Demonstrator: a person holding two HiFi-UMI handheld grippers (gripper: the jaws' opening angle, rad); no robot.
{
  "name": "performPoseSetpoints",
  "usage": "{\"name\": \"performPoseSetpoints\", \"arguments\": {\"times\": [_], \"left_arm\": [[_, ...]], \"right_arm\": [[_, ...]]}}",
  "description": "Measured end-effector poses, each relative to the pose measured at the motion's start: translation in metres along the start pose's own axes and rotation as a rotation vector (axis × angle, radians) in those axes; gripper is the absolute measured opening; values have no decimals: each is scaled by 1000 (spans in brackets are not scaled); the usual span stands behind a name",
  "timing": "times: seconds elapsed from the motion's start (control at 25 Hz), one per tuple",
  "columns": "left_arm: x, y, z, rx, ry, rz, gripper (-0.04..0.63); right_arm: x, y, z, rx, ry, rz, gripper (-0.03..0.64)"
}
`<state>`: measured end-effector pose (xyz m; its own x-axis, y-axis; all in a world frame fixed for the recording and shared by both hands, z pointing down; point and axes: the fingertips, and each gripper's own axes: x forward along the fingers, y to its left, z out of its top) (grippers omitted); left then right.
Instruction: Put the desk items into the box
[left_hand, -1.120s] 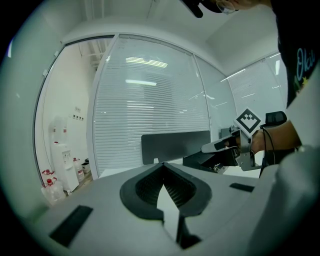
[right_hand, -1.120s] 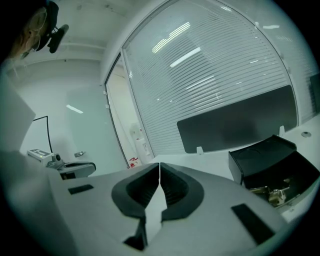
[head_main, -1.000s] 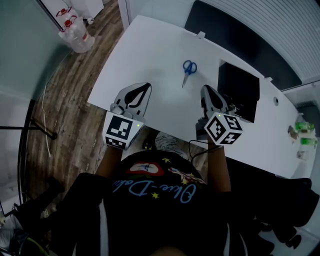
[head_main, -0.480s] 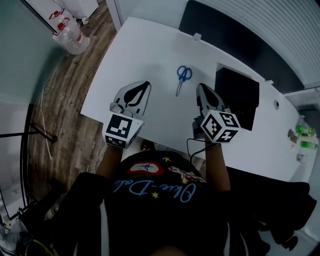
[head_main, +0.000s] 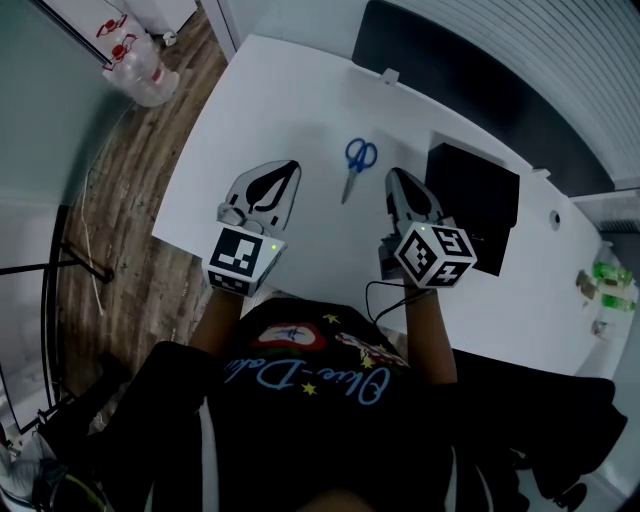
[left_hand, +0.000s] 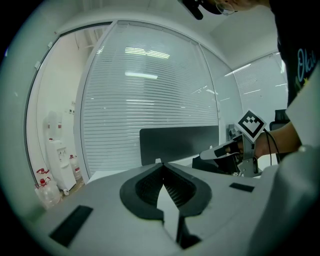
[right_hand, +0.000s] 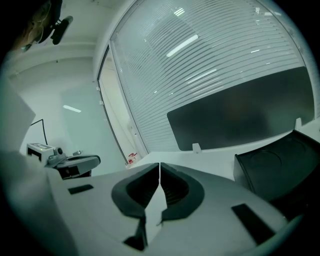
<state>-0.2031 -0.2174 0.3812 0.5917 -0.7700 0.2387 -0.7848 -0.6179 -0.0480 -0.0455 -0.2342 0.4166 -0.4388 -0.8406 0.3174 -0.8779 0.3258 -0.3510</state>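
Blue-handled scissors (head_main: 354, 166) lie shut on the white desk (head_main: 270, 100), handles toward the far edge. A black open box (head_main: 476, 198) stands right of them; its rim and dark inside show in the right gripper view (right_hand: 280, 167). My left gripper (head_main: 292, 167) hovers left of the scissors, jaws shut and empty, tips meeting (left_hand: 161, 164). My right gripper (head_main: 391, 175) hangs between scissors and box, also shut with nothing in it (right_hand: 159, 164). Both gripper views miss the scissors, hidden under the gripper bodies.
A black partition panel (head_main: 440, 65) runs along the desk's far edge. Water bottles (head_main: 140, 68) stand on the wooden floor at the left. Small green items (head_main: 606, 272) sit at the desk's far right. A cable (head_main: 385, 290) hangs at the near edge.
Both grippers have moved forward over the desk, so their tips now flank the scissors instead of sitting short of them. Jaws stay shut.
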Motion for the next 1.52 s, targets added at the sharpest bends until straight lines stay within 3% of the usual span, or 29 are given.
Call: {"name": "performPoseSetpoints", "arguments": {"times": [0.16,0.36,0.88,0.96,1.04,1.52], "left_arm": [[7,-3,4,7,-6,-17,8],[8,2,6,-47,4,-15,8],[23,29,12,29,26,-112,8],[27,33,11,27,22,-131,8],[31,36,12,20,17,-143,8],[59,51,6,14,30,-196,8]], "right_arm": [[3,-5,-3,-2,9,1,11],[2,-4,-8,-7,34,-5,11],[27,-4,-11,29,43,-94,12],[31,-5,-12,33,47,-111,13],[34,-6,-14,36,53,-122,58],[59,-17,-26,66,97,-182,58]]}}
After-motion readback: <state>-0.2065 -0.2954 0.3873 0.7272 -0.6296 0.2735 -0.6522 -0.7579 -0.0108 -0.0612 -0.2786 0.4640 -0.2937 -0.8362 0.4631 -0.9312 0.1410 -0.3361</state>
